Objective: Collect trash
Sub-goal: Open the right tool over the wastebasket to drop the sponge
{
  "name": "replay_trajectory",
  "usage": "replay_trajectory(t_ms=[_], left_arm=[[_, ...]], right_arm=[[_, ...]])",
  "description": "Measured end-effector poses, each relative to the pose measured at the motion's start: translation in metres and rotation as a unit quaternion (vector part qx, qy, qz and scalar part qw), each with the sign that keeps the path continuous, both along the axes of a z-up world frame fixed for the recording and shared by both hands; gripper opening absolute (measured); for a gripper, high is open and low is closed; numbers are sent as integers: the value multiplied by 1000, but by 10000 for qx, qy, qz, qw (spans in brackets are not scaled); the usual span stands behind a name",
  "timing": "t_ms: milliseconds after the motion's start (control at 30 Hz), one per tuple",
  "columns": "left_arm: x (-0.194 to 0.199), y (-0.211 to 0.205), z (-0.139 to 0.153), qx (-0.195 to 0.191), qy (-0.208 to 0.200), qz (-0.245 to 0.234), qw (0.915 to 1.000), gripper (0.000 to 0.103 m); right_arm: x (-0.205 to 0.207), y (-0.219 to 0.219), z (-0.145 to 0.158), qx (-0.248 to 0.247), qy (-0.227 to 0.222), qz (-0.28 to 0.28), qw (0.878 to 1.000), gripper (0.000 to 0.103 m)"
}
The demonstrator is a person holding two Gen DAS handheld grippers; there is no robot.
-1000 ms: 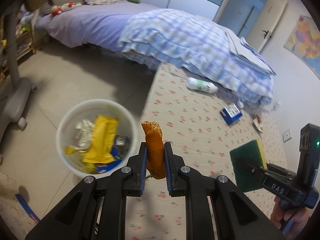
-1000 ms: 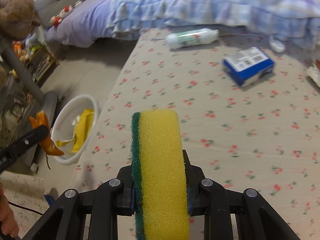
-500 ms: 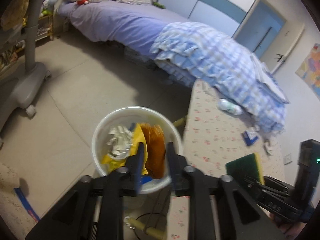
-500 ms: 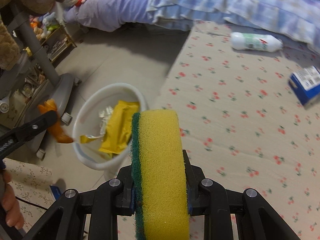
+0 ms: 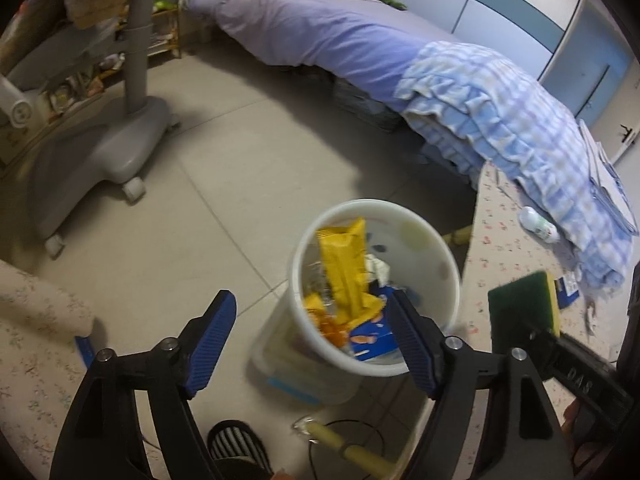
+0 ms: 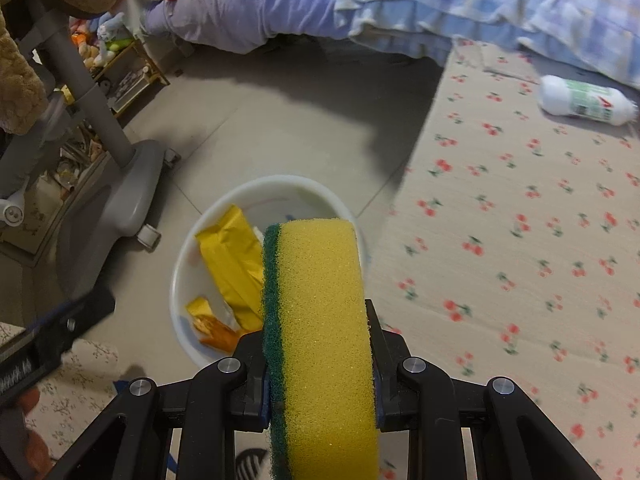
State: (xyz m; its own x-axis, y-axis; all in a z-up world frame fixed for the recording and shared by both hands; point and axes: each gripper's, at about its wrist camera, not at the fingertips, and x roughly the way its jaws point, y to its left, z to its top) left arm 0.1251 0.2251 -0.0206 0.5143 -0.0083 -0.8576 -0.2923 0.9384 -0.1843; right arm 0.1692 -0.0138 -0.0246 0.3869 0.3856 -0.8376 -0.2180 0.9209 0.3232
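Observation:
My left gripper [image 5: 310, 304] hangs over the white bin [image 5: 376, 205] with its jaws opening and nothing between them. An orange peel [image 5: 330, 326] lies inside the bin beside a yellow wrapper [image 5: 346, 268] and other trash. My right gripper [image 6: 318, 332] is shut on a yellow sponge with a green scouring side [image 6: 320, 300], held just short of the bin's rim [image 6: 280, 180]. The left wrist view shows that sponge [image 5: 520, 304] at the right, beside the bin. One left finger [image 6: 76, 314] shows blurred at the left of the right wrist view.
A white bottle [image 6: 584, 100] and a blue box [image 5: 568, 286] lie on the cherry-print mat [image 6: 520, 240] by the bed [image 5: 320, 32]. A grey wheeled chair base [image 5: 100, 160] stands left of the bin. A striped slipper [image 5: 236, 444] and a cable lie below.
My left gripper swung from the mat over the bin and opened; the orange peel dropped in. My right gripper carried the sponge left toward the bin.

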Motion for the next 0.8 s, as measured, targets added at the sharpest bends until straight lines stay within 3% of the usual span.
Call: replay_trajectory(t_ms=[333,367,433,467,800], left_arm=[[-5,3,2,265,14,-43,9996,84],[-5,3,2,260,9,-31,9997,84],[-6,4,2,215,2,3,9998,84],[-6,4,2,191,4,12,9998,84],[0,-7,3,130,48,-88,9999,85]], right_arm=[[19,28,-2,133,-67,114,9998,35],[20,29,-1,168,-100,147,9997,39],[22,28,1,275,-145,155,9994,69],[21,27,3,296,-191,101,9993,71],[15,-1,-1,224,-123,-113,9996,72]])
